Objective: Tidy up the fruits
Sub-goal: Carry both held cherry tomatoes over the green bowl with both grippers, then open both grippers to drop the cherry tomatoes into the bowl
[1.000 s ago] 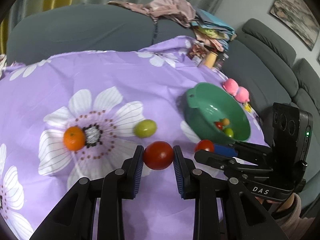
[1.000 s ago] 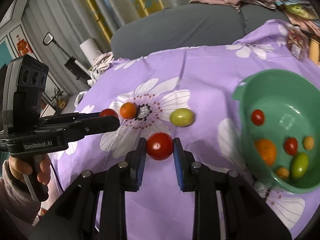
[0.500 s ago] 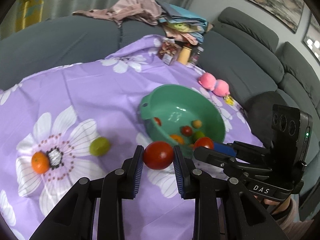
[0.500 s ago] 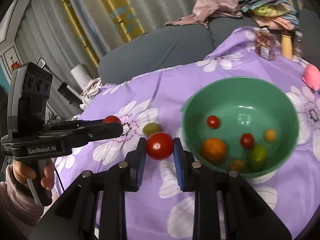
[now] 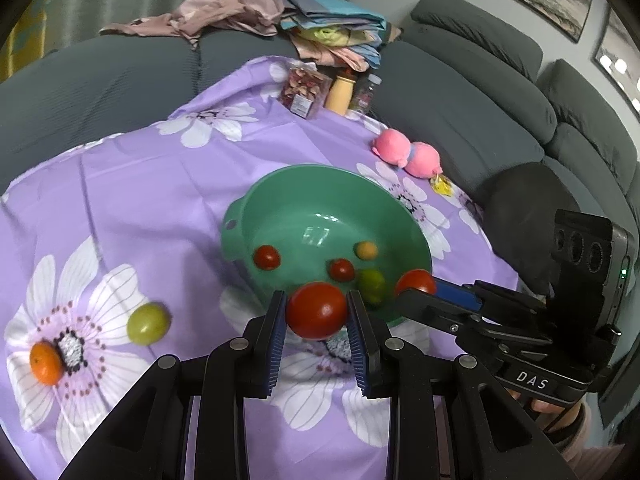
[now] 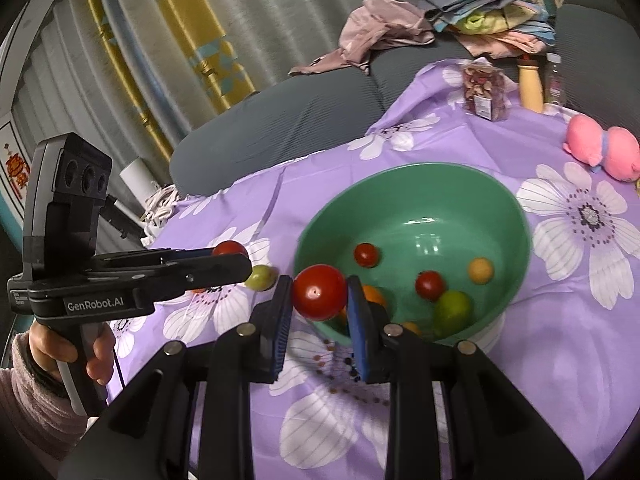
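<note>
My left gripper (image 5: pixel 316 316) is shut on a red tomato (image 5: pixel 317 311), held at the near rim of the green bowl (image 5: pixel 280 188). My right gripper (image 6: pixel 319 298) is shut on another red tomato (image 6: pixel 319 292), at the bowl's (image 6: pixel 516 216) near left rim. The bowl holds several small fruits: red tomatoes, an orange, a green fruit. A green fruit (image 5: pixel 148 323) and an orange (image 5: pixel 46 362) lie on the purple flowered cloth left of the bowl. Each gripper shows in the other's view, the right (image 5: pixel 416 284) and the left (image 6: pixel 230 250).
A pink plush toy (image 5: pixel 406 155) lies behind the bowl at the right. A snack bag (image 5: pixel 304 90) and bottles (image 5: pixel 340 92) stand at the cloth's far edge. Grey sofas with piled clothes (image 5: pixel 240 8) surround the table.
Both grippers have moved right with their tomatoes, from over the cloth beside the loose fruits to the bowl's near rim. Both stay shut on their tomatoes.
</note>
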{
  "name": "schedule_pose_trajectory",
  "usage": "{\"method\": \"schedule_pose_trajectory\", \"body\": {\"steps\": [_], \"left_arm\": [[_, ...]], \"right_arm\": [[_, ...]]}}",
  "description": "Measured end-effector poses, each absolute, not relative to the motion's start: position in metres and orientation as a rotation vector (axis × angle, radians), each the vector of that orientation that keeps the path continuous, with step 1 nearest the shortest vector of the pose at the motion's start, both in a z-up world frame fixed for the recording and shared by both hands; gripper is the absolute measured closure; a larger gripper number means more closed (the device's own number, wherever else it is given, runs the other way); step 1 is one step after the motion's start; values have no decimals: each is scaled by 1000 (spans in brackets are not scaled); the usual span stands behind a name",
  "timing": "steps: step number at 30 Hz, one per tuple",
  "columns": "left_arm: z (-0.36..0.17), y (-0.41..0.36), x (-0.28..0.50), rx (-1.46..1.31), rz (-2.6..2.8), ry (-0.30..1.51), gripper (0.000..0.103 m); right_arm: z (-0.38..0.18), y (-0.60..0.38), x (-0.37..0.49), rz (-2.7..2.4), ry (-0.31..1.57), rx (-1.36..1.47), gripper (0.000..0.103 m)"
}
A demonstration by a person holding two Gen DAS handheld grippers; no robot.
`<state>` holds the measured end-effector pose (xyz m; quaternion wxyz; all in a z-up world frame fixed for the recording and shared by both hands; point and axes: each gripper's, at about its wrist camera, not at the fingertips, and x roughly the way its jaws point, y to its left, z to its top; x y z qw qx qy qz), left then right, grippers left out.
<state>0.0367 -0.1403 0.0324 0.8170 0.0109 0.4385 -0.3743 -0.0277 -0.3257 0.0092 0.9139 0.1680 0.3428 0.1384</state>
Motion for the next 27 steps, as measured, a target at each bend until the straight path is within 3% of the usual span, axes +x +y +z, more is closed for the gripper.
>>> {"method": "schedule_pose_trajectory", "body": {"steps": [27], "left_arm": [[4,-199,54,151,-820,971,74]], "right_arm": [[-6,-359,-22,199,707,372,75]]}}
